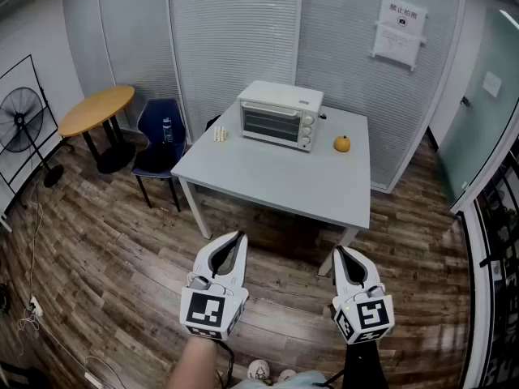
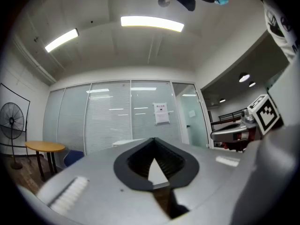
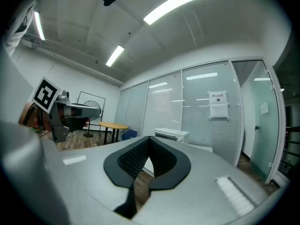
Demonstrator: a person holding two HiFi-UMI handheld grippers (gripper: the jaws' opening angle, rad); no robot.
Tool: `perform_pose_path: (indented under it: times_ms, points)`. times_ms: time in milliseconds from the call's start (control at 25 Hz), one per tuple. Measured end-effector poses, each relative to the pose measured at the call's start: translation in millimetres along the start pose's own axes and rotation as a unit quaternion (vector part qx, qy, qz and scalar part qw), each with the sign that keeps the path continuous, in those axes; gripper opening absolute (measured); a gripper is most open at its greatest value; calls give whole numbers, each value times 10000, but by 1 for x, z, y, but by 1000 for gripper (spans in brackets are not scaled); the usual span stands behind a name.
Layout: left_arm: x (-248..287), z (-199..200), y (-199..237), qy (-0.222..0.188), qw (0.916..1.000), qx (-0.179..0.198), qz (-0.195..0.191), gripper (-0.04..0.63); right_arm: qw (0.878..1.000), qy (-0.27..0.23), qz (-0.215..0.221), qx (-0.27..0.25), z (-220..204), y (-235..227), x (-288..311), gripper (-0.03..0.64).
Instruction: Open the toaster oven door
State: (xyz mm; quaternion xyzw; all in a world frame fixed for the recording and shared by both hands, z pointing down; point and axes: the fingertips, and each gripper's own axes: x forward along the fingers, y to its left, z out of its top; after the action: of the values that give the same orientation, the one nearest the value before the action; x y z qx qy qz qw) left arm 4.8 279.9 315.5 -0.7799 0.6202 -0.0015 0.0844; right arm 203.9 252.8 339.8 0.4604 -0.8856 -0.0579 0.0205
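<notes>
The white toaster oven point(image 1: 280, 115) sits at the back of the gray table point(image 1: 276, 185) with its glass door point(image 1: 270, 125) closed, and 1 small orange fruit point(image 1: 342, 143) lies near it on the right. The left gripper point(image 1: 241, 235) and the right gripper point(image 1: 339, 250) are both held low over the wood floor point(image 1: 97, 241), well apart from the table and the oven. The 2 jaws of each gripper are pressed together at the tips, with nothing between them.
</notes>
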Motion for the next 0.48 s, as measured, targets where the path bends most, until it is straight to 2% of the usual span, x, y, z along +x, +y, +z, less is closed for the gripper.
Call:
perform_pose_path:
  times_ms: [320, 480]
  points:
    - [-26, 5, -14, 83, 9999, 85, -70, 55, 9998, -61, 149, -80, 10, 22, -18, 3]
    - [-25, 8, -25, 15, 9995, 167, -265, 55, 9994, -313, 120, 129, 17, 24, -16, 3]
